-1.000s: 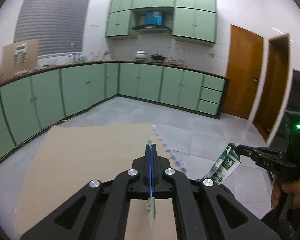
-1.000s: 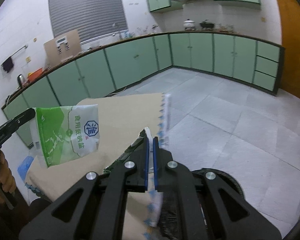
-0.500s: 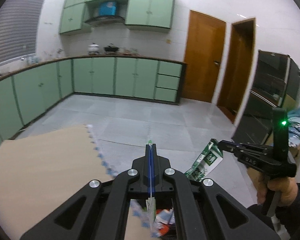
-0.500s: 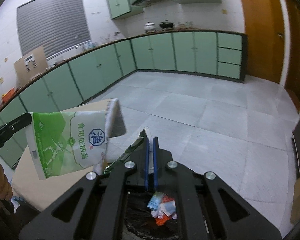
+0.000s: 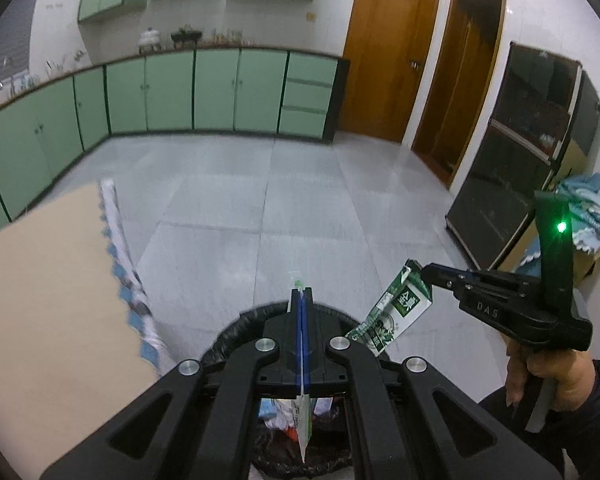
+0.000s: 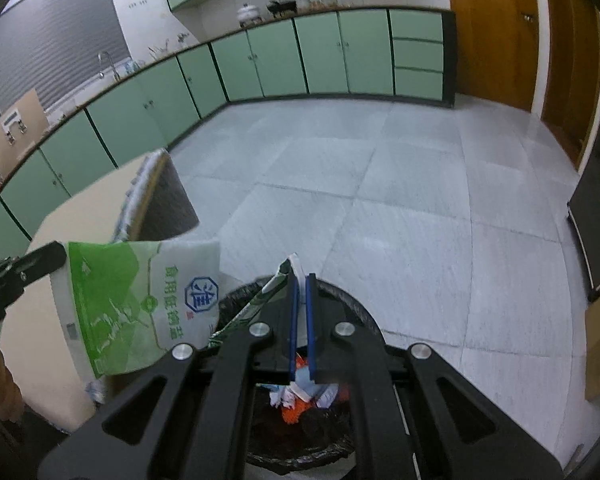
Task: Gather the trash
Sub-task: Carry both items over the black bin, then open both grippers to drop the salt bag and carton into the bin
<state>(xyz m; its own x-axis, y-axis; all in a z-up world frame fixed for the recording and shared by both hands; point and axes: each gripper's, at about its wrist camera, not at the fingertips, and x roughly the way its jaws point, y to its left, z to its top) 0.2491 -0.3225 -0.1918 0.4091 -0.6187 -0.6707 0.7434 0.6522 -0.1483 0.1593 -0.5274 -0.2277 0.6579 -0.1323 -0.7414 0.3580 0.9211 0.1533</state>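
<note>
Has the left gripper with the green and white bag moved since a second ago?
Yes. The left gripper swung right, off the tan mat, over the black-lined bin.

You can read "DAS" in small pale letters on the side of the black right gripper (image 5: 421, 271). The white and green bag (image 6: 140, 300) in your left gripper (image 6: 56, 255) has green Chinese words, 食用低钠盐, next to a blue eight-sided badge. The green carton (image 5: 396, 308) has white Chinese letters too, but they are too small to read.
</note>
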